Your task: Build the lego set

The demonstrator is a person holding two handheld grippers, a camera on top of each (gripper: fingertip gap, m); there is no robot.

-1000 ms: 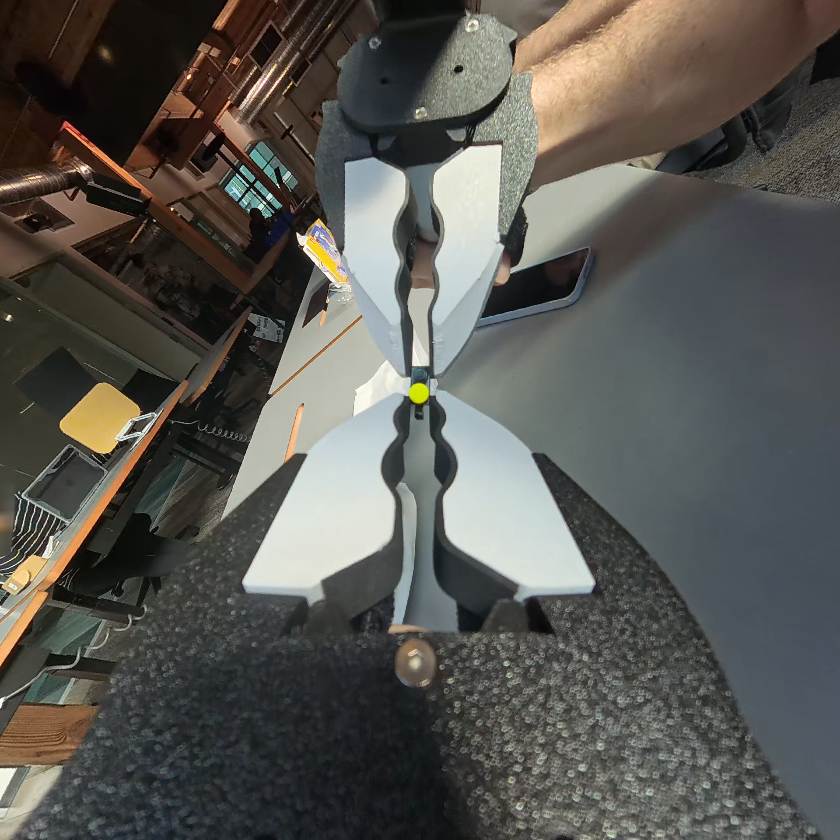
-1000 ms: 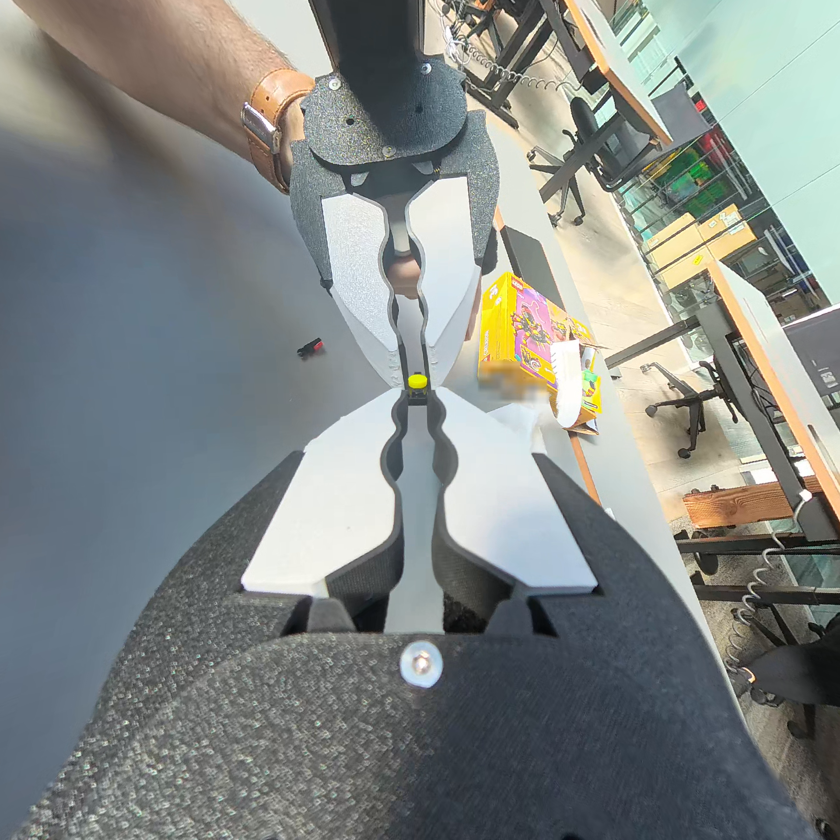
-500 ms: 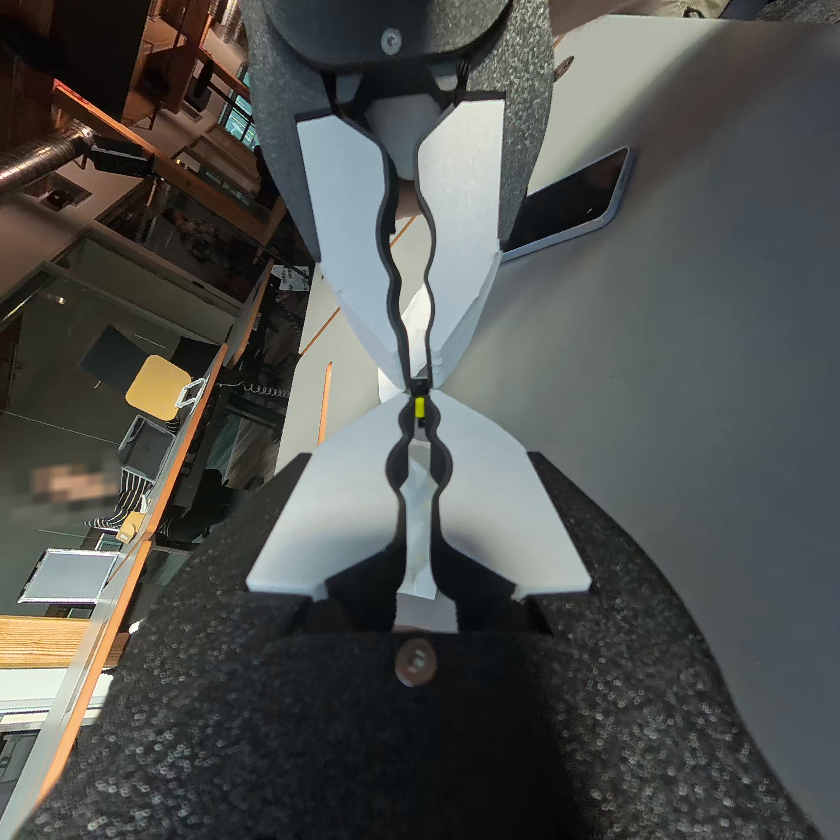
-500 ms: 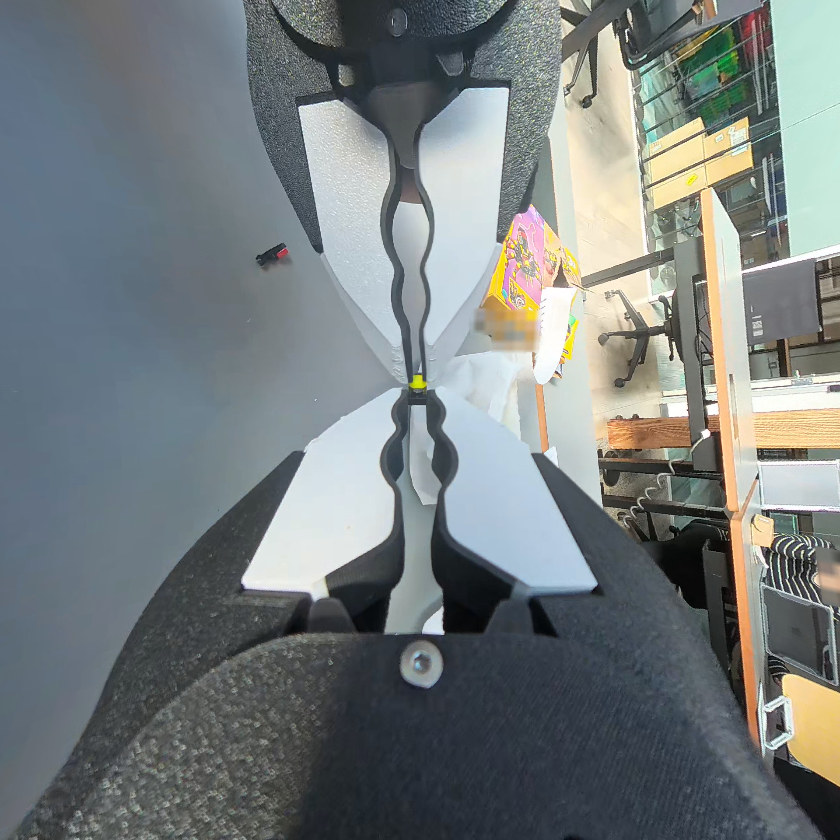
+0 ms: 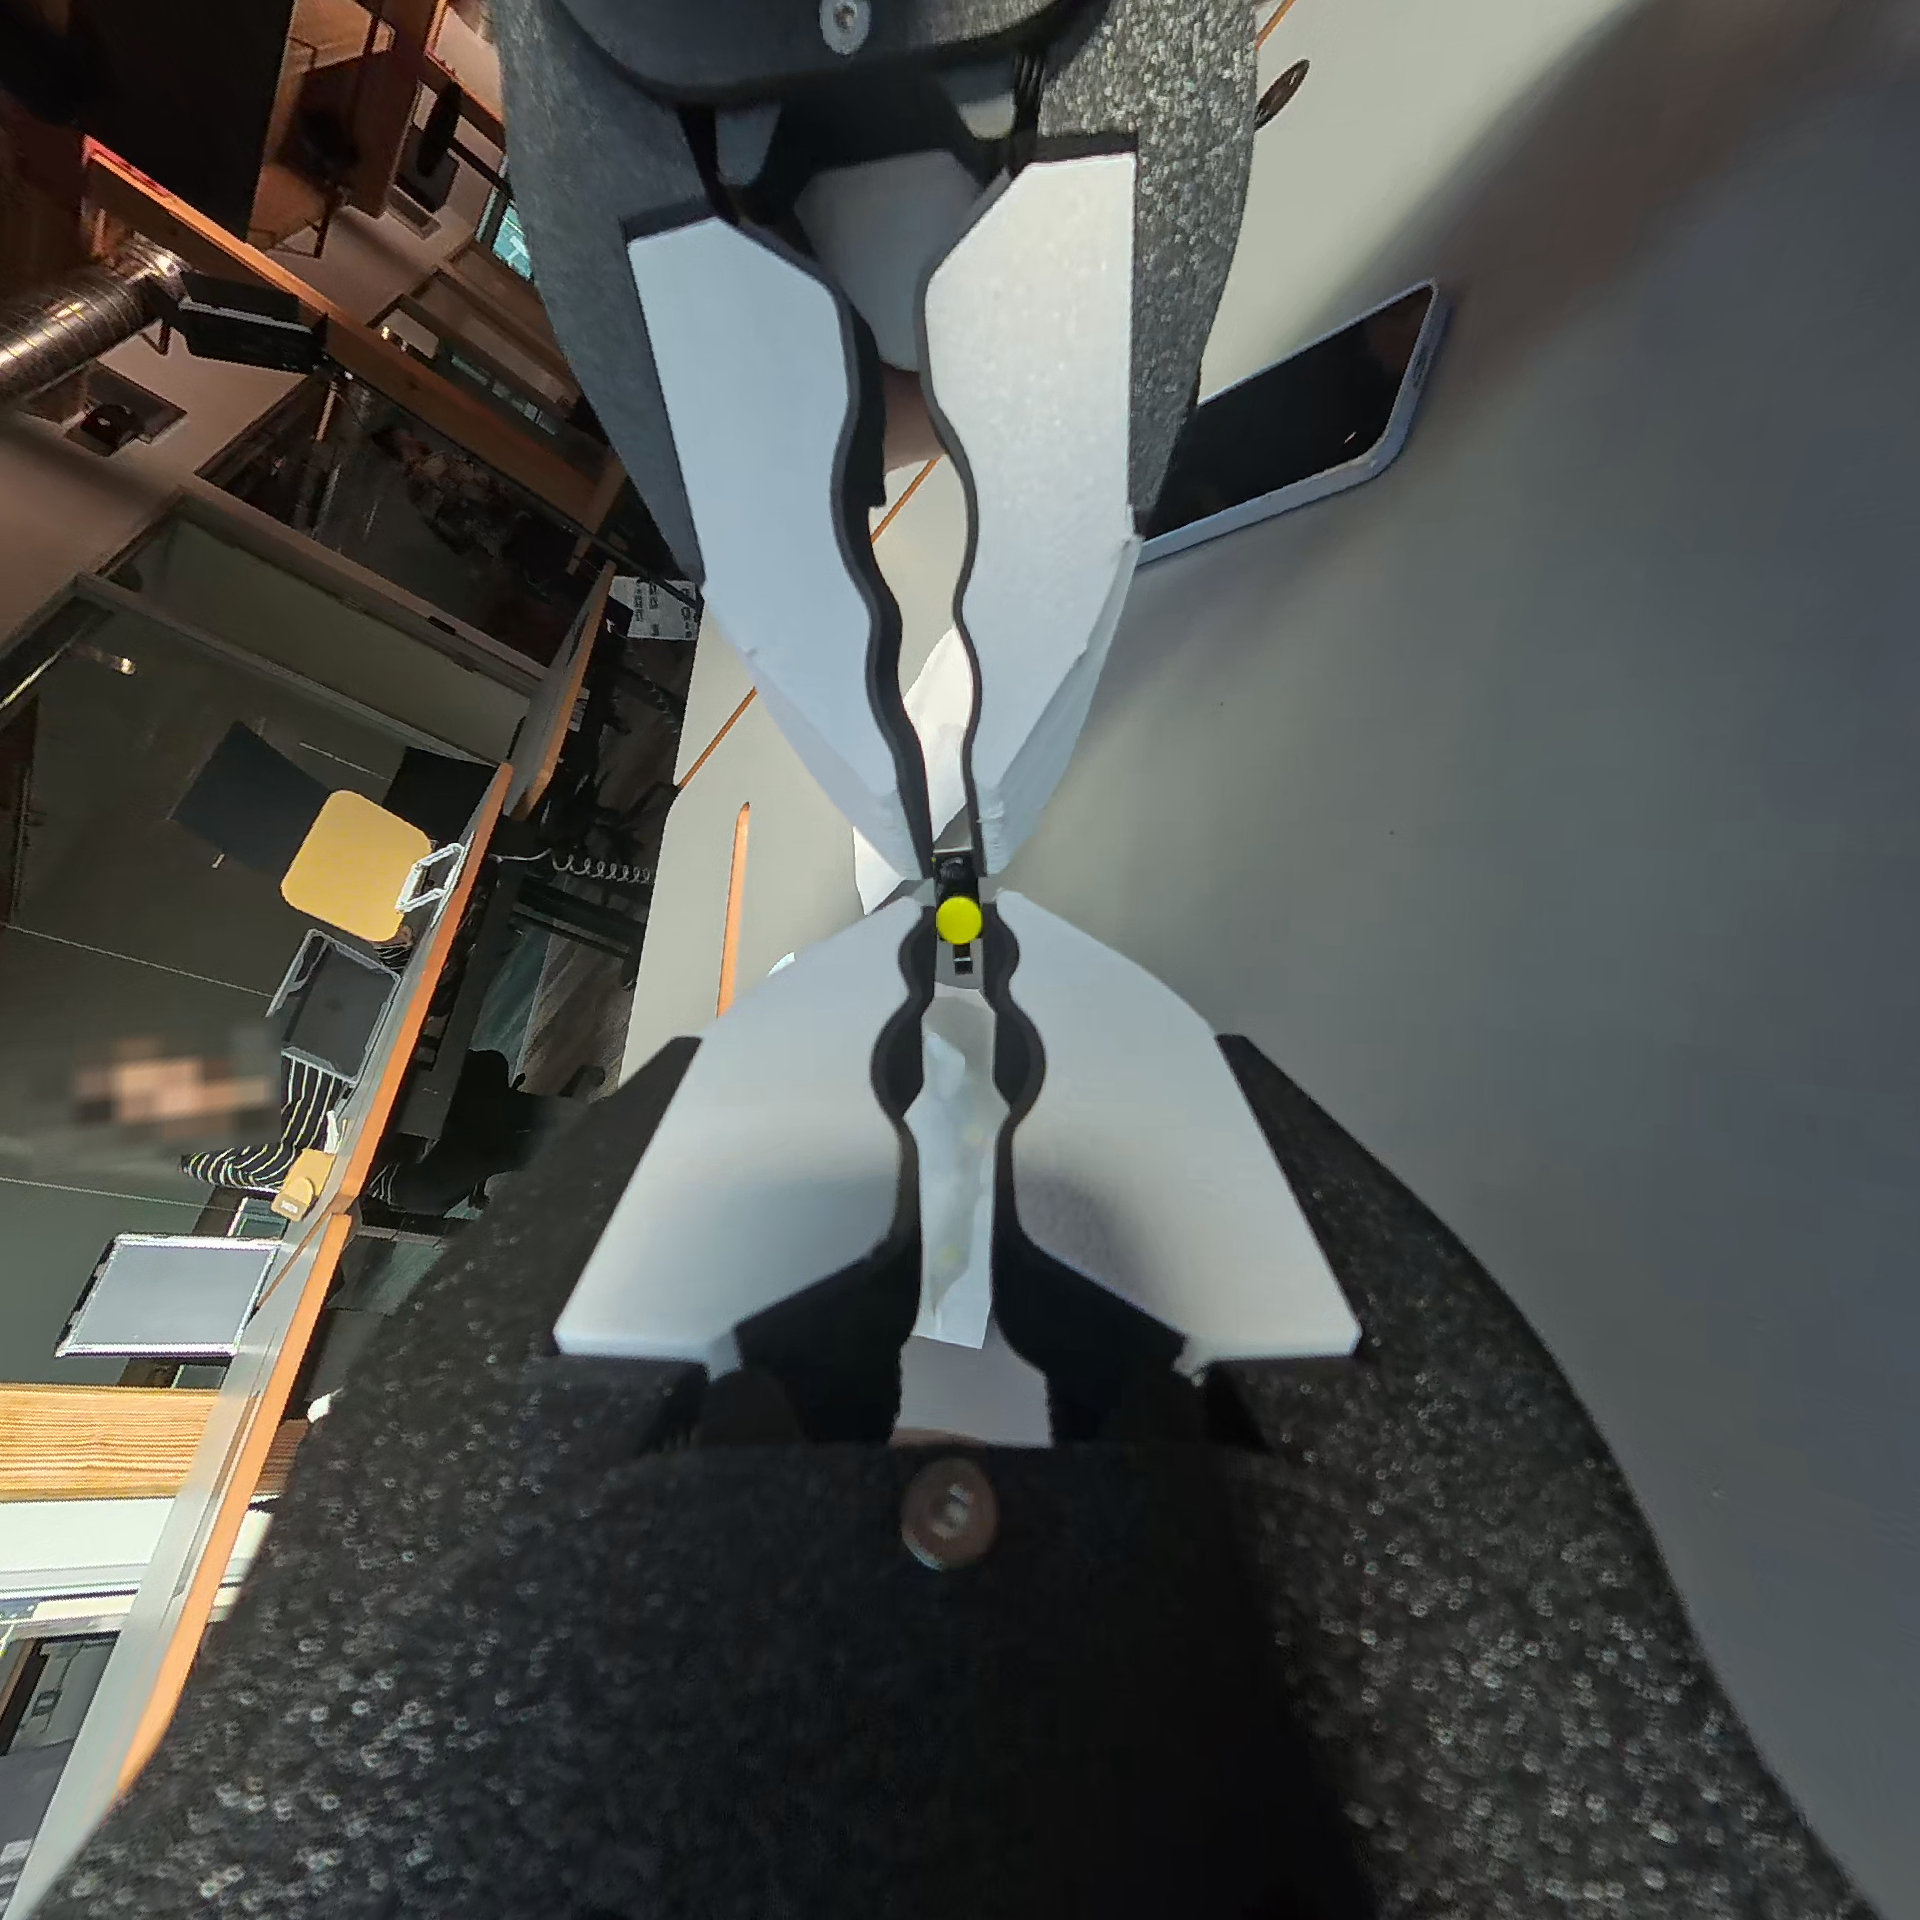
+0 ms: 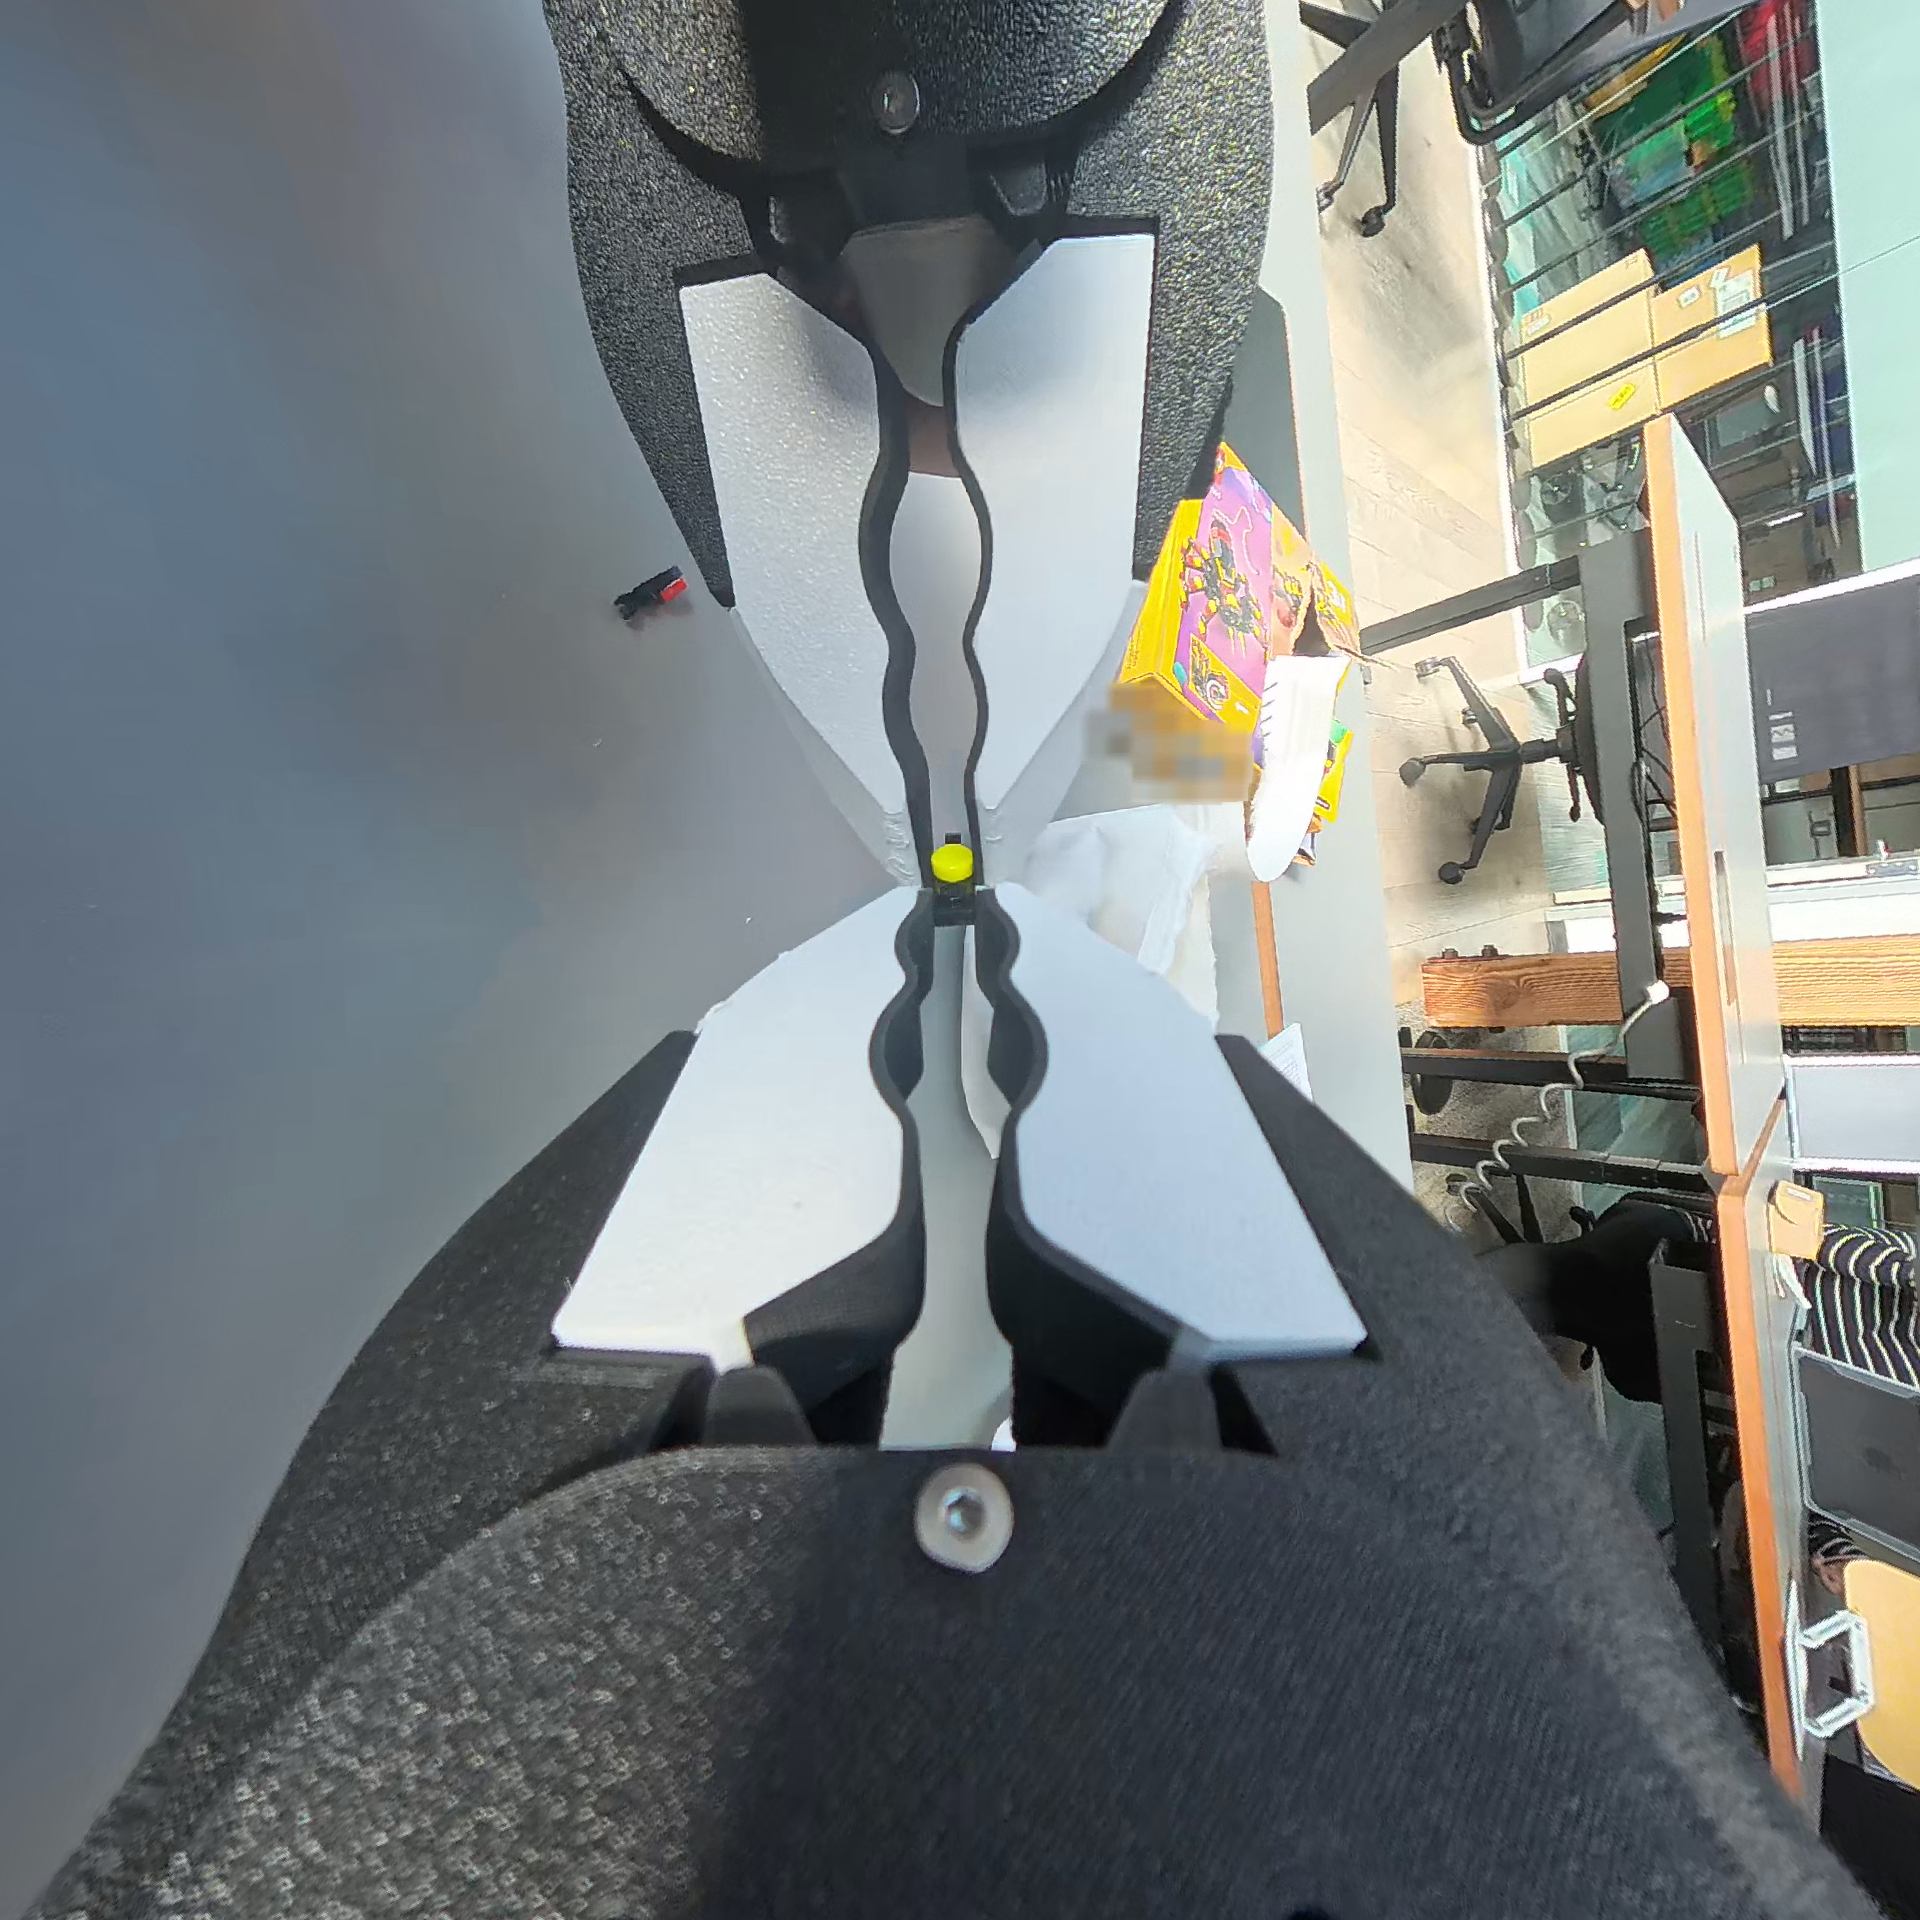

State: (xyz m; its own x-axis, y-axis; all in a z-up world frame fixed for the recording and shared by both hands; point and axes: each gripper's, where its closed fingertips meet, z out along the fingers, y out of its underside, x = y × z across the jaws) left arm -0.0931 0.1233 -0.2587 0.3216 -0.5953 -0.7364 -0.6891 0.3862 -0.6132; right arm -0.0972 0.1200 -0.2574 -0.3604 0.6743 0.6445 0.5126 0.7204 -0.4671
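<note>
The small black lego piece with a yellow round stud [image 5: 957,918] is held in the air above the grey table [image 5: 1558,935], pinched between both tools tip to tip. Left gripper [image 5: 957,961] and right gripper [image 6: 953,906] are each clenched on it. Open tabletop lies around; a phone [image 5: 1309,416], box [image 6: 1216,613] and a loose black-and-red piece [image 6: 652,592] lie well apart.

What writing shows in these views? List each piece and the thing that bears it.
Yellow and purple box: printing partly mosaicked, the rest too small to read.
Cardboard boxes: labels too small to read.
White sheet at the table edge: print too small.
Phone: dark screen, no text.
Yellow lego piece: no text visible.
</note>
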